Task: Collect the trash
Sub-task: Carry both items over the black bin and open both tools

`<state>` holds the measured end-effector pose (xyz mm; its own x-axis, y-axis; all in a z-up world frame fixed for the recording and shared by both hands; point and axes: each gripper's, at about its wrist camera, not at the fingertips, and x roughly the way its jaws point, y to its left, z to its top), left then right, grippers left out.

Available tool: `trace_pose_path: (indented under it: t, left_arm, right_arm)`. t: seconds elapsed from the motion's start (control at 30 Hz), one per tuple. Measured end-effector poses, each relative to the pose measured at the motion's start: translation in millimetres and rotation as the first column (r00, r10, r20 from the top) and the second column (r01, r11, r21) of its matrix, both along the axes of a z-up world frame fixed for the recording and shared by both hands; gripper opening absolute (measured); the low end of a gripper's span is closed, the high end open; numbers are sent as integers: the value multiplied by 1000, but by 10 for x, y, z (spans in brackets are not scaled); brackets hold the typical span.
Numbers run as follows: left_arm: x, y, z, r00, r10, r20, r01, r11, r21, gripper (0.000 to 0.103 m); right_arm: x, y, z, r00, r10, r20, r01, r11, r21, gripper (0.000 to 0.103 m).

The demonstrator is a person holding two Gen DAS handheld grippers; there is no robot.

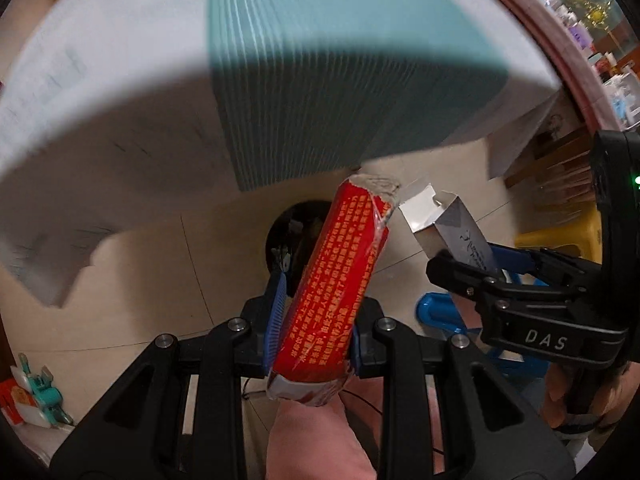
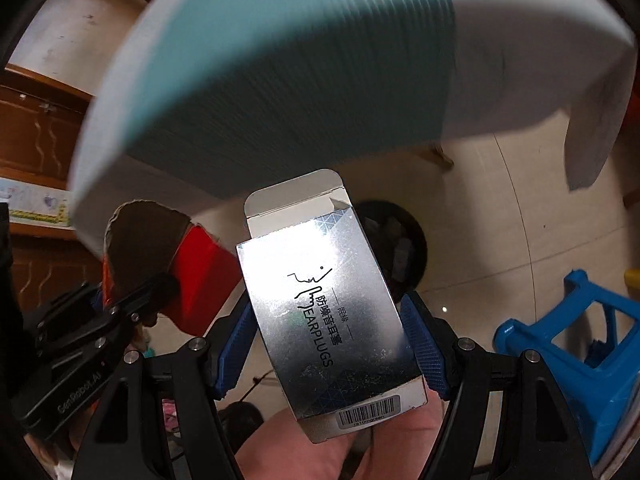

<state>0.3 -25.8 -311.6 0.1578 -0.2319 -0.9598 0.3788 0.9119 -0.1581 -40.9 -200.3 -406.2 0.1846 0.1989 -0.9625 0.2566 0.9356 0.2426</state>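
My left gripper point(image 1: 316, 320) is shut on a red box with yellow print point(image 1: 340, 276), torn open at its far end. It also shows in the right wrist view point(image 2: 200, 276). My right gripper point(image 2: 332, 340) is shut on a silver earplugs box point(image 2: 328, 316) with its top flap open; this box also shows in the left wrist view point(image 1: 460, 232), with the right gripper point(image 1: 476, 264) below it. A round black bin point(image 1: 292, 236) stands on the floor below and beyond both boxes, with some trash inside. It also shows in the right wrist view point(image 2: 400, 236).
A table with a white and teal cloth point(image 1: 280, 80) hangs over the scene just beyond the bin. A blue plastic stool point(image 2: 580, 340) stands at the right, a yellow stool point(image 1: 560, 240) behind it. Wooden cabinets point(image 2: 36, 140) are at the left. The floor is beige tile.
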Motion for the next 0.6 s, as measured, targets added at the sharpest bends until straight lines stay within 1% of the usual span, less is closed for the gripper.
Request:
trace_pose_path:
  t: [0.07,0.1,0.13,0.2,0.3,0.37,0.4,0.5,0.53,0.57,0.6]
  left_arm:
    - [-36,-60,-365,1000,-5,11,5,1000,26,24]
    - [-49,-86,-525,1000,-5,11,4,1000,30,24]
    - [-55,-122,-750,1000,-1,8,1,1000,31,24]
    - [-61,-178,-1015,1000,0,6,0,1000,30,25]
    - [-86,-272,-1393,999,-12,39,11,999,32,28]
    - [-80,-305,-1552,998,-14,62,12,999,31,31]
    - [-61,-305,-1617,998,-11,69,10,1000,26,35]
    - [32,-313,-1817,998,10,61,-11,1000,18,40]
    - [52,-301,-1899,999,19,45,-20,1000,14,47]
    - [85,-277,-1946,999,27,35,-27,1000,11,49]
    - [115,-258,-1987,999,35,25,-35,999,10,57]
  right_arm:
    - [-60,-18,-303,1000,-11,-11,11,1000,6,72]
    - [-107,-30,-540,999,-24,-22,24,1000,14,72]
    - [-127,-43,-686,999,-32,-26,33,999,19,72]
    - [-161,-60,-999,998,-50,-30,50,999,12,72]
    - [-189,-41,-1485,998,-45,-35,44,999,-22,73]
    - [-178,-21,-1686,998,-47,-41,46,998,-41,73]
    - [-200,-14,-1808,998,-57,-37,55,997,-45,73]
    - [-179,-47,-2042,997,-69,-35,68,997,-25,75]
    - [-183,-50,-2115,997,-72,-41,71,997,-14,77]
    - [-197,-34,-2182,996,-75,-39,75,997,-1,85]
    - [-160,-69,-2192,996,-78,-38,78,997,4,87]
